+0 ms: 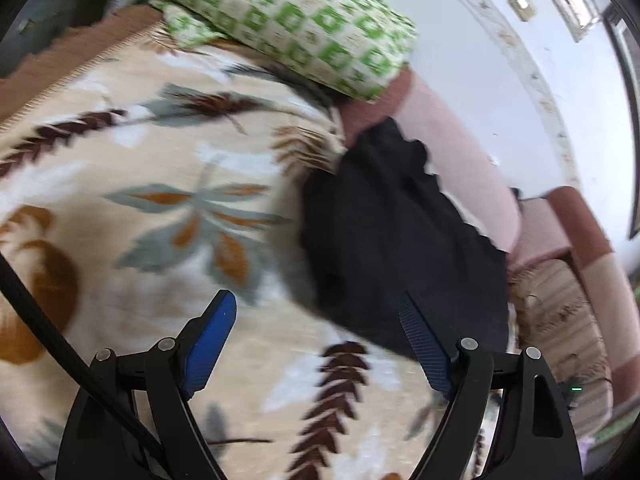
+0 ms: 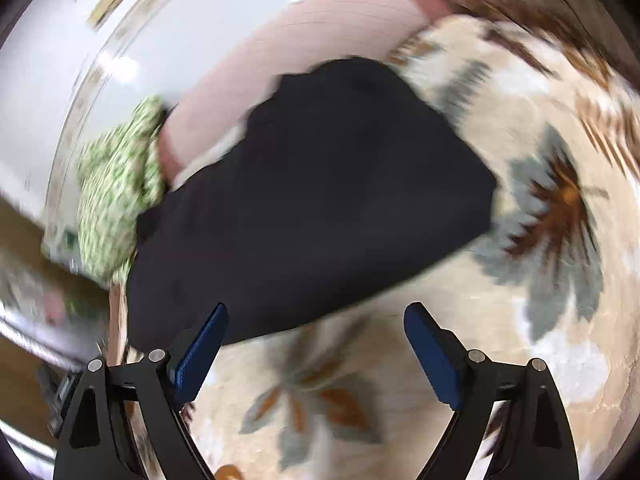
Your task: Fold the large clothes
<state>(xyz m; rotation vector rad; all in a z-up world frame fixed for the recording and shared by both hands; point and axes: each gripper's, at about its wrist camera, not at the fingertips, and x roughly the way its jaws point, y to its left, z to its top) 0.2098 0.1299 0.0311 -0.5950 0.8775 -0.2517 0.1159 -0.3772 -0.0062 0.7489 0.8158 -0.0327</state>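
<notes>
Garment: a black garment (image 1: 400, 240) is lying in a folded heap on the leaf-patterned blanket (image 1: 168, 200); in the left wrist view it is sitting right of centre, its wavy edge reaching toward the pink bolster (image 1: 460, 160); in the right wrist view it is filling the middle of the frame (image 2: 312, 184)
Left gripper: the left gripper (image 1: 316, 304) is standing wide apart with nothing between its blue pads; the right-hand pad is overlapping the garment's lower edge in the picture, though whether it is touching the cloth is not clear
Right gripper: the right gripper (image 2: 316, 312) is also gaping wide and holding nothing; its left pad is showing in front of the garment's lower edge, its right pad over bare blanket (image 2: 520, 300)
Containers: no container is showing; the blanket is bearing the garment, with a green-checked pillow (image 1: 288, 12) lying at the upper middle of the left view, and at the left of the right view (image 2: 116, 184)
Hard to make out: both views are smearing with motion blur; the garment's type is staying unreadable; a black cable (image 1: 60, 344) is crossing the lower left corner, cut off by the frame; the objects at the lower left of the right view are too blurred to name
</notes>
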